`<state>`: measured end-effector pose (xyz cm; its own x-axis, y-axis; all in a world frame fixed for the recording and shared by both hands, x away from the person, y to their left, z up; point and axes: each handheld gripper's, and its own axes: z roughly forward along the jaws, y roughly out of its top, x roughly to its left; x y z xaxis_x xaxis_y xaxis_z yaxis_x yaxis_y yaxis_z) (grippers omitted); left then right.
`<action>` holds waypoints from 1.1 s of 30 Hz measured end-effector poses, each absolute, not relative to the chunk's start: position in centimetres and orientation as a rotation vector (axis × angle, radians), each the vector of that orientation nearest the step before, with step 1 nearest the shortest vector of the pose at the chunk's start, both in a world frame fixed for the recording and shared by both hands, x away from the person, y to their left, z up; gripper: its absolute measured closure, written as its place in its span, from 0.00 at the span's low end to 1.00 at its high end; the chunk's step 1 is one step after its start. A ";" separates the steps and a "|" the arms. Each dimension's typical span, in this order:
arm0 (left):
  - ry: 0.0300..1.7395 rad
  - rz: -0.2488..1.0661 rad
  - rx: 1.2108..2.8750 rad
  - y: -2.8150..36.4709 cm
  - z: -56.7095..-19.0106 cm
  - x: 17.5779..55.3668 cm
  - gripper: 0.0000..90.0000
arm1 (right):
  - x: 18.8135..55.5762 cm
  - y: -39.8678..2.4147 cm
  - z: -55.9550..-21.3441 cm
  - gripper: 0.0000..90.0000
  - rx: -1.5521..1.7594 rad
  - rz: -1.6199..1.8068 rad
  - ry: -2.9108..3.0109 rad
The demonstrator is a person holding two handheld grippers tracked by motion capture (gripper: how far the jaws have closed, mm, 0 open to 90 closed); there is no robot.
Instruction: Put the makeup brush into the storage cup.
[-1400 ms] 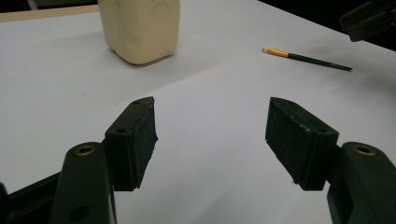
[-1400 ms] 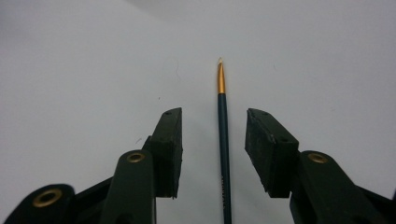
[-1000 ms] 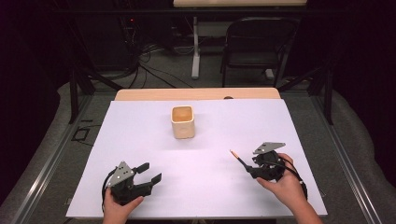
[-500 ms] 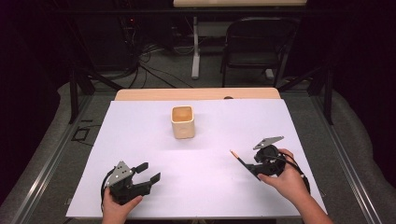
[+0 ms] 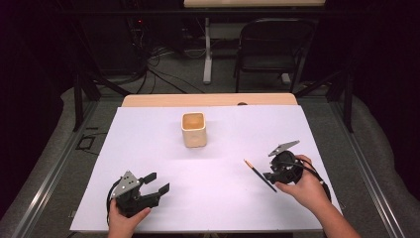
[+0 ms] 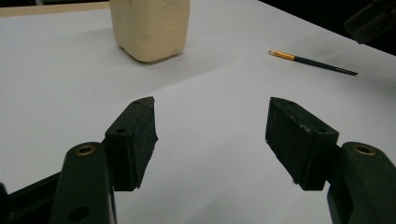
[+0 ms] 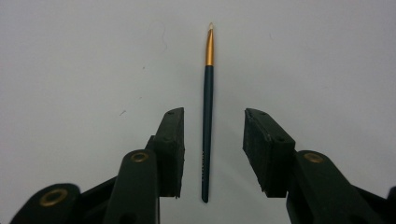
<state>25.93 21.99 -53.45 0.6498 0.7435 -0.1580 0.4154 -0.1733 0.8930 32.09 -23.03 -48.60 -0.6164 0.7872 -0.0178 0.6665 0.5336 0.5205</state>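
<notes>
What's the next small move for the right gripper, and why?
Probably finish closing the right gripper on the paintbrush. The brush lies flat on the white sheet between the fingers, which have just been closing, with a gap still visible on each side. The cream cup stands apart, farther up the table.

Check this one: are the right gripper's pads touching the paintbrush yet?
Apart. The right gripper view shows the right gripper closing around the paintbrush, white table visible either side.

right gripper (image 5: pixel 271 174): over paintbrush (image 5: pixel 259 175), jaws closing, handle between them | left gripper (image 5: pixel 156 183): open | cream cup (image 5: pixel 193 129): mid-sheet, upright
</notes>
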 end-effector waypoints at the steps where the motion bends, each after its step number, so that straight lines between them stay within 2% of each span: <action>1: 0.931 0.384 1.800 22.0 -53.5 25.9 0.37 | 32.1 -23.0 -48.6 0.66 1.217 0.694 2.528; 33: 0.925 0.380 1.813 21.9 -53.6 26.0 0.37 | 34.2 -22.7 -49.0 0.62 1.244 0.463 2.640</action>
